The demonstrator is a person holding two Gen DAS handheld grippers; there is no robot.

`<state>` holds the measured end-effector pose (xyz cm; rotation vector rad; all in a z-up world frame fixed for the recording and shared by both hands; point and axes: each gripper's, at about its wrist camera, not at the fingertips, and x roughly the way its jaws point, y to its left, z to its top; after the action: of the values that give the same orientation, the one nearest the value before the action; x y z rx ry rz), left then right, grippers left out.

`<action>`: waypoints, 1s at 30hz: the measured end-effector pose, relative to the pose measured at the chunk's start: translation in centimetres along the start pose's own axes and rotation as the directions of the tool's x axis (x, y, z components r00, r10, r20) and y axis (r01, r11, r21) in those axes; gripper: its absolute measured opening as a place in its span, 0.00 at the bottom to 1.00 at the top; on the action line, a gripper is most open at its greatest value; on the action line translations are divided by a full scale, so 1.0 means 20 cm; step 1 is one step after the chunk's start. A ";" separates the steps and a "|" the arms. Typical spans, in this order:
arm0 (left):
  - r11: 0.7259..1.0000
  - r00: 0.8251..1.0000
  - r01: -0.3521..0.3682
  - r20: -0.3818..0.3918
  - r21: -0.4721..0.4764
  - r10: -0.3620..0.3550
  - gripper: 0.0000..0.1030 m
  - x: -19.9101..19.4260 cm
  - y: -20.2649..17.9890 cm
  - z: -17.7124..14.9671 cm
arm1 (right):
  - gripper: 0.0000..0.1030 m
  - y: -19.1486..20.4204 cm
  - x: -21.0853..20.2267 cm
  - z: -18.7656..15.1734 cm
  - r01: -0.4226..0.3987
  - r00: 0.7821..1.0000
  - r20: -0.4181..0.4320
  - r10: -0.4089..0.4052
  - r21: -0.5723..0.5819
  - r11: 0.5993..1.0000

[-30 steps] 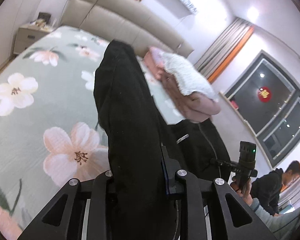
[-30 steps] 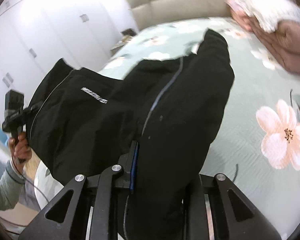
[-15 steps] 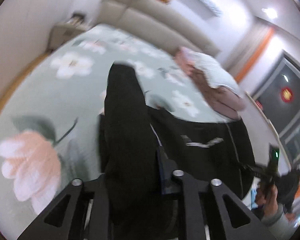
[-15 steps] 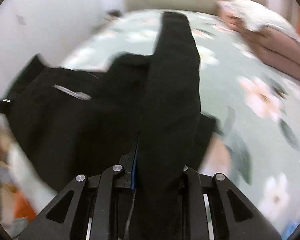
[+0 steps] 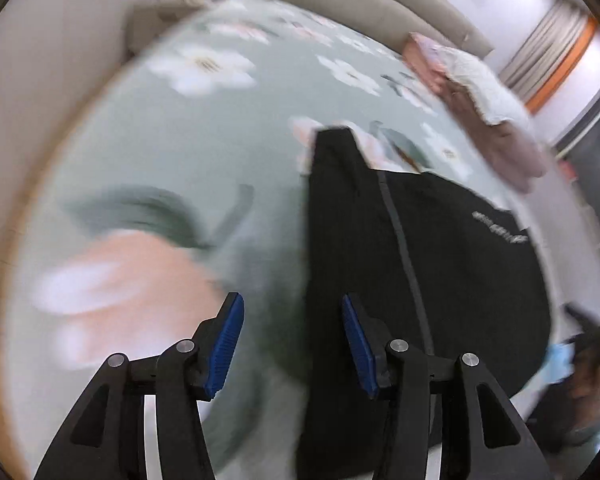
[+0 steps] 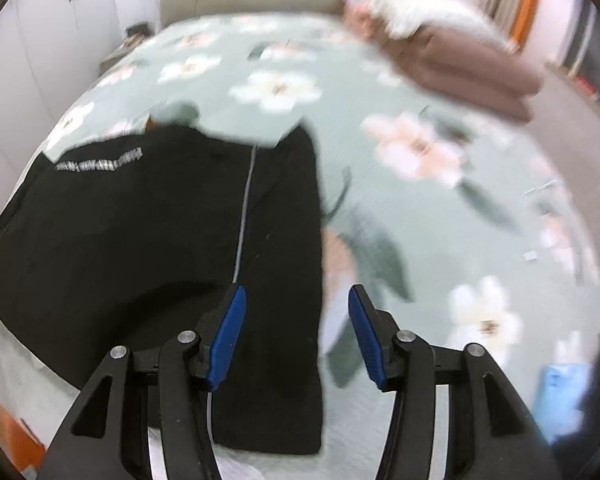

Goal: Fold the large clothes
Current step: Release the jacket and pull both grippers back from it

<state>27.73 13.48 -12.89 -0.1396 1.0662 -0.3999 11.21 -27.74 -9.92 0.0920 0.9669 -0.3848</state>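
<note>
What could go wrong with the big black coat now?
1. The black zip-up jacket lies near the edge of the floral green bedspread, so it may slide off.
2. Both the left gripper and the right gripper are open, so nothing holds the fold and it might spring open.

left claw (image 5: 292, 344): black angular linkage arms, ribbed blue pads (image 5: 227, 343), round silver screws.
right claw (image 6: 294, 338): same black frame, blue ribbed pads (image 6: 229, 336), silver screw heads.
</note>
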 end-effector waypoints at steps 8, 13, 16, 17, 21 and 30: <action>0.993 0.983 0.088 0.157 0.080 -0.099 0.54 -0.28 -0.37 -0.27 | 0.61 0.31 -0.23 -0.13 -0.132 0.990 0.066 0.127 0.074 0.989; 0.993 0.997 0.072 0.029 -0.091 -0.070 0.55 0.06 -0.34 -0.41 | 0.63 0.34 0.30 -0.36 -0.198 0.885 -0.342 0.318 0.341 0.919; 0.998 0.998 -0.006 0.061 -0.064 0.010 0.56 -0.02 -0.40 -0.44 | 0.63 0.31 0.29 -0.36 -0.215 0.884 -0.311 0.350 0.394 0.894; 0.998 0.998 -0.014 0.064 -0.060 0.018 0.56 -0.06 -0.43 -0.45 | 0.63 0.32 0.25 -0.35 -0.199 0.901 -0.295 0.319 0.374 0.906; 0.997 0.985 -0.075 0.158 -0.002 0.074 0.56 -0.36 -0.62 -0.56 | 0.63 0.36 0.01 -0.32 -0.195 0.940 -0.202 0.276 0.346 0.918; 0.954 0.882 -0.298 0.389 0.021 0.266 0.56 -1.09 -0.89 -0.73 | 0.69 0.57 -0.70 -0.21 -0.166 0.984 0.089 0.155 0.135 0.977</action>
<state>1.27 6.64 3.43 0.0129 0.6673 -0.1399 4.91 -12.25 -2.04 0.2815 0.8477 -0.3058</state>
